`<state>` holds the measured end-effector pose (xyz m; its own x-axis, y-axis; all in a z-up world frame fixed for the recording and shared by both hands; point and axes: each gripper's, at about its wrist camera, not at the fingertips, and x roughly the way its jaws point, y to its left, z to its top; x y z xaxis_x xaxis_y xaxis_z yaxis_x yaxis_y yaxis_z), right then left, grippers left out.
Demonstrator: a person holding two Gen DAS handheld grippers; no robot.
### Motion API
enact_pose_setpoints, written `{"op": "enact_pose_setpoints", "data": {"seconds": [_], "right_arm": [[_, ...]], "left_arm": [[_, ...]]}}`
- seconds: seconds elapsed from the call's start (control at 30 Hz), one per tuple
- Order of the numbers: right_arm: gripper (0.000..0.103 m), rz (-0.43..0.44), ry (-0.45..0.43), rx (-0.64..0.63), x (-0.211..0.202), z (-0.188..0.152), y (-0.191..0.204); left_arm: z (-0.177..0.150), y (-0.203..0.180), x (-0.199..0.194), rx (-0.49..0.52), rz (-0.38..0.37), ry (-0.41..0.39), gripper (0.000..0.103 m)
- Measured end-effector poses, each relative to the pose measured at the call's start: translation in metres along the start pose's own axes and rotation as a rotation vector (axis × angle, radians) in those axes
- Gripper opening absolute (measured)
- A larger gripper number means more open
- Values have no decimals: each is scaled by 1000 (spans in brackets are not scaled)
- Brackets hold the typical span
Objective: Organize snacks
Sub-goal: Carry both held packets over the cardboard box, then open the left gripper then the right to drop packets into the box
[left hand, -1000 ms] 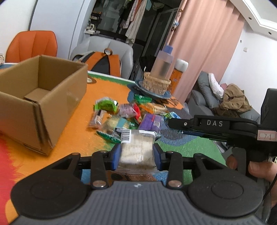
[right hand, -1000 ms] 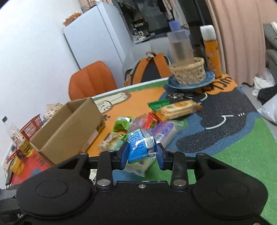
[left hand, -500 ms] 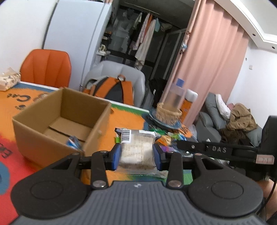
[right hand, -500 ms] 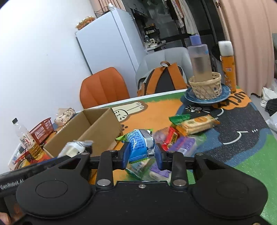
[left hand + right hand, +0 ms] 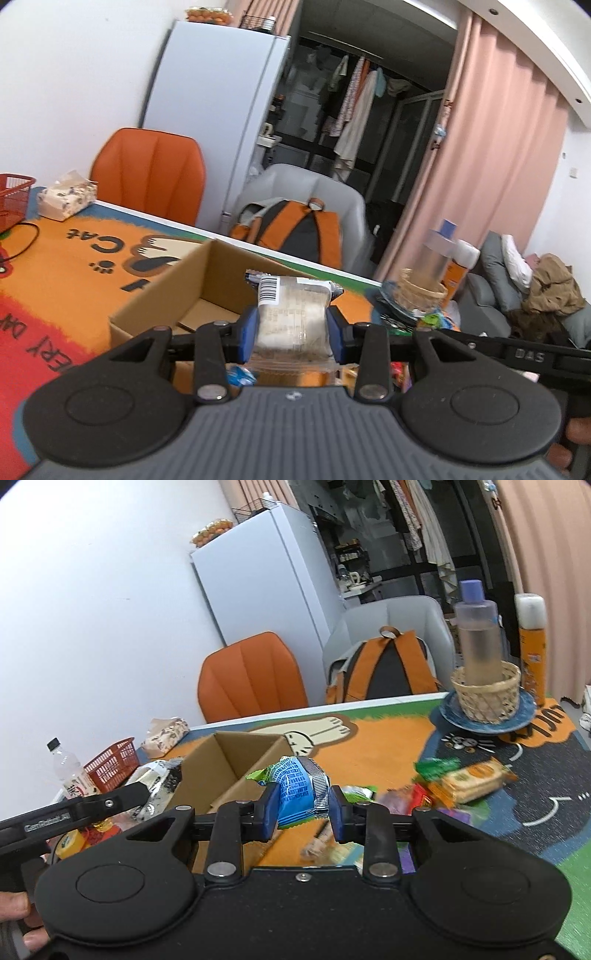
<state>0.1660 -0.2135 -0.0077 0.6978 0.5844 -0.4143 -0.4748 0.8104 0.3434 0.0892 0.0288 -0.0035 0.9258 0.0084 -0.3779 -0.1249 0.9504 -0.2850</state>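
Both hand-held grippers loaded — snacks up over the counter.

My left hand-held gripper (image 5: 291, 328) clamps a pale clear-wrapped snack (image 5: 291, 314) in front of the open cardboard box (image 5: 207, 291). My right hand-held gripper (image 5: 301, 808) pinches a blue packet (image 5: 297, 794) — loose snacks (image 5: 458, 779) lie beyond, toward the counter's (image 5: 369, 760) far right corner.

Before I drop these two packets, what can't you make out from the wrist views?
- Cardboard box floor: left wrist view, mostly hidden by its near wall and the left gripper with its clear-wrapped snack.
- Box contents: right wrist view, blocked by the right gripper and its blue snack packet.
- Snack pile: blurred, labels unreadable.
- Plastic bottle label: too small.
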Motion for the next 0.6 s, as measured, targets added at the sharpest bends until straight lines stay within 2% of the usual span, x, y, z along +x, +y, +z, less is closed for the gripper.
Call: {"op": "enact_pose_setpoints", "data": {"seconds": [0.27,0.33,0.43,0.6], "right_arm": [[29,31,3,-32,15,9,24],[29,37,5,-37,18,10,29],[29,50,12,-43,23,11,36],[29,67,23,-58,30,11,48]], "left_arm": [[9,19,16,-27,69,9,40],[9,23,17,-25,100,-16,42],[9,26,12,-23,103,-20,48],[7,32,5,-40,120,-6,50]]}}
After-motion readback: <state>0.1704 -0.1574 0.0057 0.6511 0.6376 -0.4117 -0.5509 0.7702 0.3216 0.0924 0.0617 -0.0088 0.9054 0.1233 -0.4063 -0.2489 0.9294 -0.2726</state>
